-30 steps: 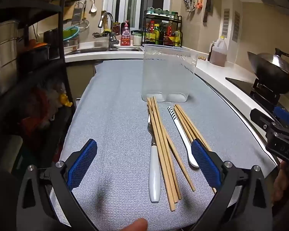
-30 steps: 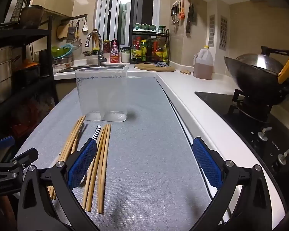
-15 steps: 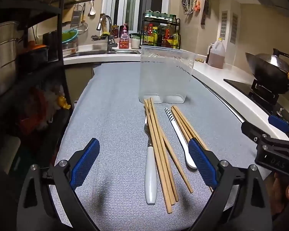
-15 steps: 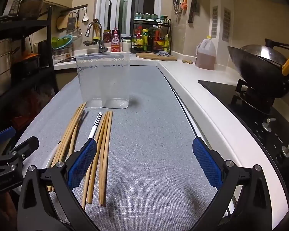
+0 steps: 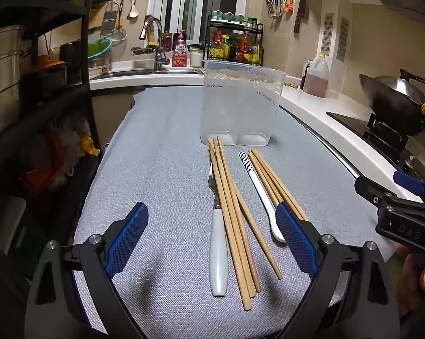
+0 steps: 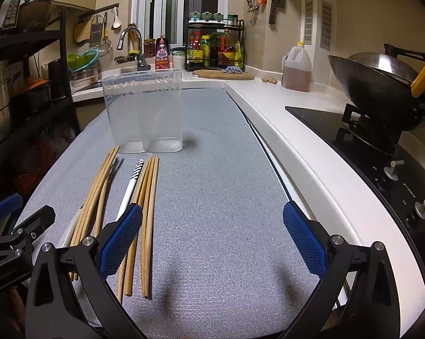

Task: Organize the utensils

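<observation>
Utensils all loose on the grey-matted surface (image 5: 161, 152), none yet in the clear plastic holder (image 5: 240, 104) standing upright at the far end, its base seemingly split into two compartments. Left bundle of wooden chopsticks (image 5: 229, 212) fanned from just short of the holder's base toward the near edge, lying over or against a white-handled fork (image 5: 218, 243) with tines pointing far. Just right of those, a white spoon-like utensil with a striped tip (image 5: 257, 189), then a second bundle of chopsticks (image 5: 274, 183) beside it.

Left claw (image 5: 212, 243) wide, jaws lately narrowing a touch, with fork handle and near chopstick ends between the blue pads but above the surface, nothing pinched. Right claw (image 6: 212, 240) likewise wide and empty, over bare mat; its left pad overlaps the right chopstick bundle (image 6: 150, 206) in view, contact not discernible.

Likely step: first pick, not yet begun. Best done by choosing one kind at a time. For the left bundle, lower until pads straddle the sticks near their middle, close squarely across them so none scissor out. Fork underneath risks being dragged along; better to take the upper sticks alone or nudge them clear. Round sticks on a textured mat probably roll, so close slowly. Then tip upright, ends down, into one compartment, keeping the light holder from toppling.
</observation>
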